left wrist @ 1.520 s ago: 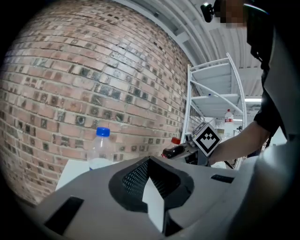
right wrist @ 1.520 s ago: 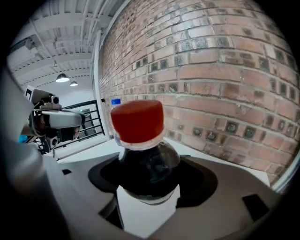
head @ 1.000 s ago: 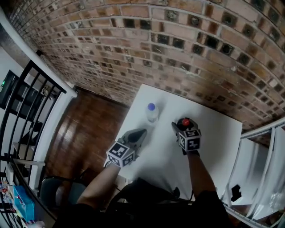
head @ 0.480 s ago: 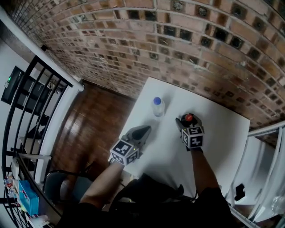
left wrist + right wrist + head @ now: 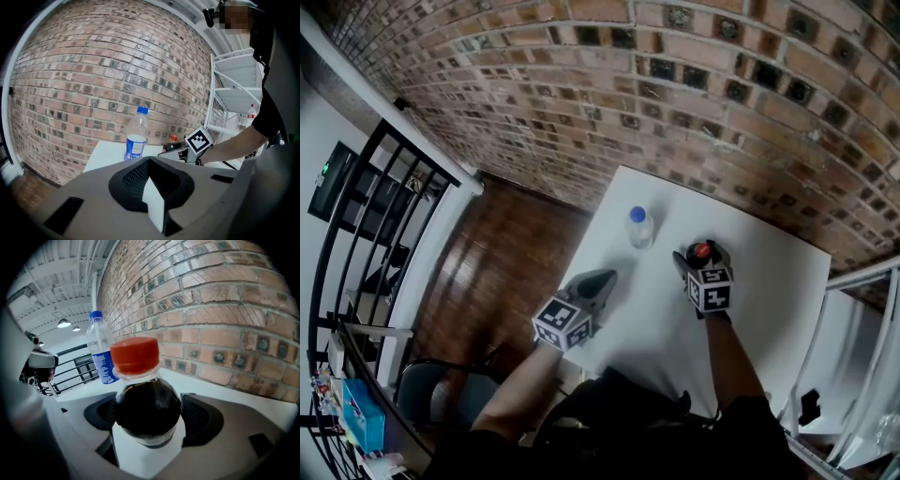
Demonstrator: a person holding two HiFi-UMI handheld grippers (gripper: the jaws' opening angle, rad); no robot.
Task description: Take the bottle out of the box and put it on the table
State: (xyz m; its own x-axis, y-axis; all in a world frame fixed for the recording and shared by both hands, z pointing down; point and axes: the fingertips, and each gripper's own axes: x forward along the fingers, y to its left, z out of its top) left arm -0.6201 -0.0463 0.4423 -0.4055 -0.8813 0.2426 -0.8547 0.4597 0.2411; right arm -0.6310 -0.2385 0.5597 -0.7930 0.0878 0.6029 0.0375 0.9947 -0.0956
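Observation:
A dark bottle with a red cap (image 5: 701, 251) (image 5: 145, 399) stands upright on the white table (image 5: 769, 300). My right gripper (image 5: 698, 255) (image 5: 147, 416) has its jaws on either side of this bottle. They are opening, and a gap shows at the right pad. A clear bottle with a blue cap and blue label (image 5: 639, 225) (image 5: 136, 136) (image 5: 101, 352) stands upright farther back on the left. My left gripper (image 5: 606, 277) (image 5: 152, 161) is shut and empty near the table's left edge, pointing toward the clear bottle. No box is in view.
A brick wall (image 5: 675, 103) runs along the table's far side. Wooden floor (image 5: 497, 281) and a black railing (image 5: 366, 216) lie to the left. White metal shelving (image 5: 234, 98) stands to the right of the table.
The head view has shifted a little. Both grippers and both bottles keep their places on the table.

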